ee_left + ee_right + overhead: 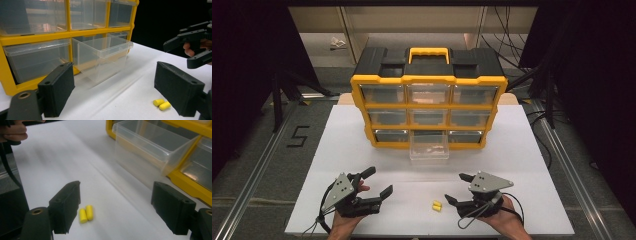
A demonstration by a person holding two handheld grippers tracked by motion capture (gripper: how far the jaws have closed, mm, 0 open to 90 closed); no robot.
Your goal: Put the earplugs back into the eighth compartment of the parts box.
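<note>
Bare table [522, 150] lies between both grippers; the pulled-out drawer [429, 148] juts ahead of them.

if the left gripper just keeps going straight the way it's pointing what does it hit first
Probably the pulled-out clear drawer of the yellow organizer; the left gripper, jaws open, points toward it over bare table, though depth is hard to judge.

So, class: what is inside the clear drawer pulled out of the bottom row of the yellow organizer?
The pulled-out drawer looks empty through its clear walls and open top in both gripper views. From the high view a faint pale patch shows on its floor, too blurred to identify.
</note>
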